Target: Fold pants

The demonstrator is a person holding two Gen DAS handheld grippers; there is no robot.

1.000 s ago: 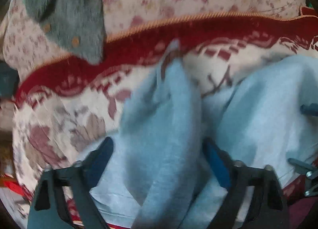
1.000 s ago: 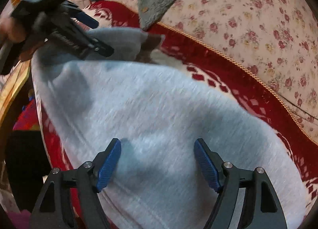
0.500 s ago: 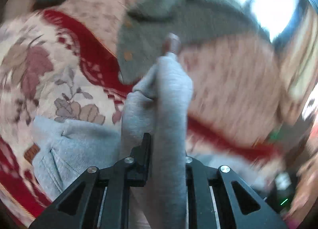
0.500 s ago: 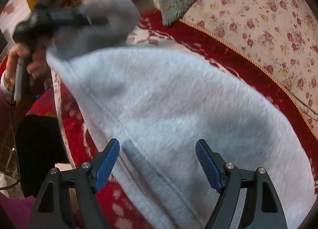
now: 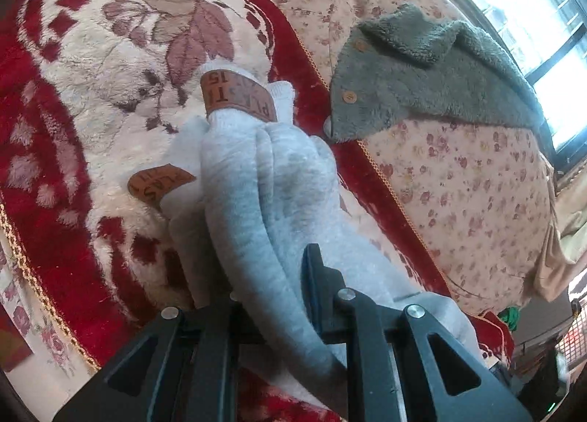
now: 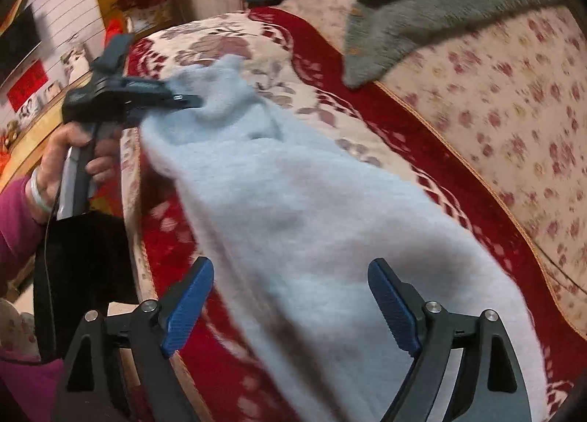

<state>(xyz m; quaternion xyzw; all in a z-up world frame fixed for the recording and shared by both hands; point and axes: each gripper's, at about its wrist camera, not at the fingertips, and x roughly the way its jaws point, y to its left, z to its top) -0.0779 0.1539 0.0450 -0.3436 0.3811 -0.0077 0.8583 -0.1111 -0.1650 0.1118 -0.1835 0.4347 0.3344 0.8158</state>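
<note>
Your pants (image 6: 312, 224) are pale grey fleece, lying long across the red flowery blanket (image 5: 55, 150), with brown printed labels (image 5: 238, 95). Your left claw (image 5: 271, 297) is clamped on a bunched fold; your right claw (image 6: 290, 304) is opening, nothing pinched.

1. A red and cream blanket (image 5: 110, 55) with a leaf pattern and gold cord edging covers the seat; a floral cover (image 5: 458, 172) of small pink roses lies beside it.
2. A grey fleece jacket (image 5: 422, 73) with round wooden buttons is draped over the floral cover; its lower corner reaches the blanket's red border.
3. A bright window (image 5: 532, 18) stands behind.
</note>
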